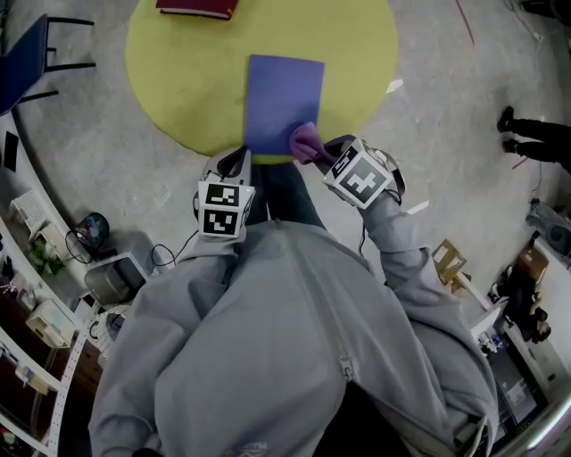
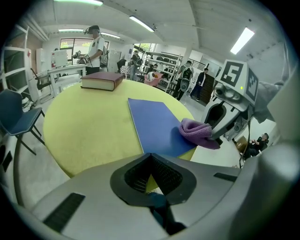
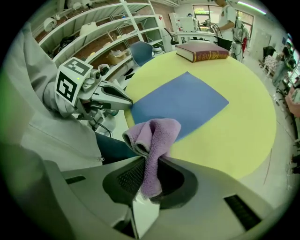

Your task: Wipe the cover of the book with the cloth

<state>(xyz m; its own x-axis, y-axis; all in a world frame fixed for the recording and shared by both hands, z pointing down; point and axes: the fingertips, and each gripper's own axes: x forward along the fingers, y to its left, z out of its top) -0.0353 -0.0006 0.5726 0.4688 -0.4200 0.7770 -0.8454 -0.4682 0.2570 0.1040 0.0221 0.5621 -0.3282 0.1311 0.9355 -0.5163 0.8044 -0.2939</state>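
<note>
1. Where the right gripper (image 1: 323, 153) reaches in from lower right, its jaws clench a purple cloth (image 1: 306, 141), fleecy and bunched, at the near right corner of the book (image 1: 284, 103).
2. Said book: flat, rectangular, plain blue cover, upper centre of frame.
3. Jaws of the left gripper (image 1: 239, 161): closed, empty, by book's near left corner.
4. Round yellow table (image 1: 178, 80); red hardback (image 1: 196, 7) at top edge.
</note>
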